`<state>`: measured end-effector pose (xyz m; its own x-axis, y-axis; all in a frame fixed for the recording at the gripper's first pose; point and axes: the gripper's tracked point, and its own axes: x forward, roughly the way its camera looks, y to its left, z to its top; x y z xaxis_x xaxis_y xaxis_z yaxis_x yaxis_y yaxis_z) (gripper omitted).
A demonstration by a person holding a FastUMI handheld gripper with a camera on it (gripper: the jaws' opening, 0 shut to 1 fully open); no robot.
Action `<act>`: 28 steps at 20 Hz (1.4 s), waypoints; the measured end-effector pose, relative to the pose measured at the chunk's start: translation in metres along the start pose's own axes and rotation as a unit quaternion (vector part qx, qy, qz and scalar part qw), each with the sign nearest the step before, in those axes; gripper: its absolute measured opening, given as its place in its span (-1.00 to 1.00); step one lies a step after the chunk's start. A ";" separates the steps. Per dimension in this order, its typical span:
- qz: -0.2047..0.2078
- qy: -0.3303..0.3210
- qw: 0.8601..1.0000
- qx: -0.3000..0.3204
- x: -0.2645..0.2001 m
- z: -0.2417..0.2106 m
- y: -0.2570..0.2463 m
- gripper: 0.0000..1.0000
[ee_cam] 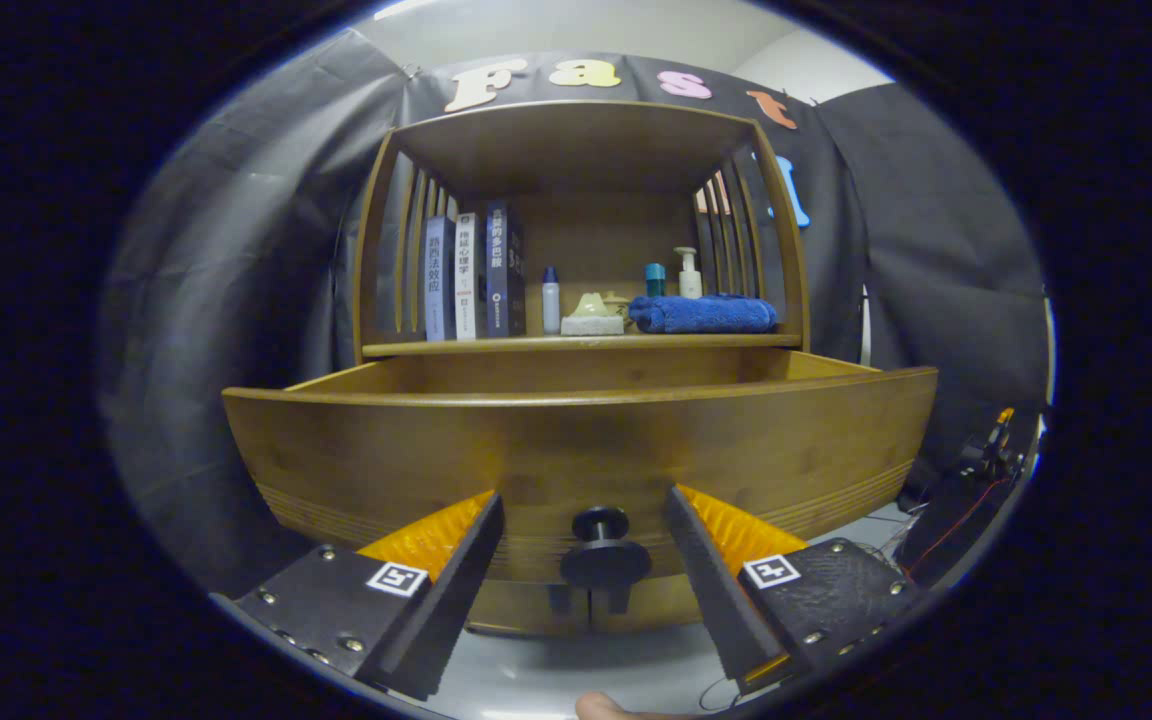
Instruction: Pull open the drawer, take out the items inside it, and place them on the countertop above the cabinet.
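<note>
- Black cloth walls enclose a wooden cabinet (pixel 576 300) on a pale floor.
- Drawer (pixel 576 450) stands pulled out; opening appears done.
- Gripper (pixel 584 560) fingers are spread apart, grasping nothing; the knob (pixel 603 550) sits between them, untouched.
- Drawer contents are hidden behind its front panel; removal remains.
- Tabletop (pixel 576 343) above already carries books (pixel 476 275), a small bottle (pixel 550 300), a blue towel (pixel 704 313) and a pump bottle (pixel 688 273), limiting free space.

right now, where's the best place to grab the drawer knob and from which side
Grip the black drawer knob on its narrow stem, behind the round cap, coming straight on at the drawer front. The cap is wider than the stem, so fingers closed behind it should not slip off when pulling. The gripper is open with the knob between its fingers, not pressing it.
</note>
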<state>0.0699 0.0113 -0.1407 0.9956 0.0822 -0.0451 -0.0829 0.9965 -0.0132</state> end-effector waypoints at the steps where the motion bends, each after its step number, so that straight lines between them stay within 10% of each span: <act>1: 0.002 -0.003 1.000 0.010 0.007 0.000 0.001 0.98; 28: 0.004 -0.139 0.990 -0.008 0.149 0.015 0.010 0.98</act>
<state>0.2182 0.0340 -0.1330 0.9683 0.0942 0.2315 -0.0896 0.9955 -0.0302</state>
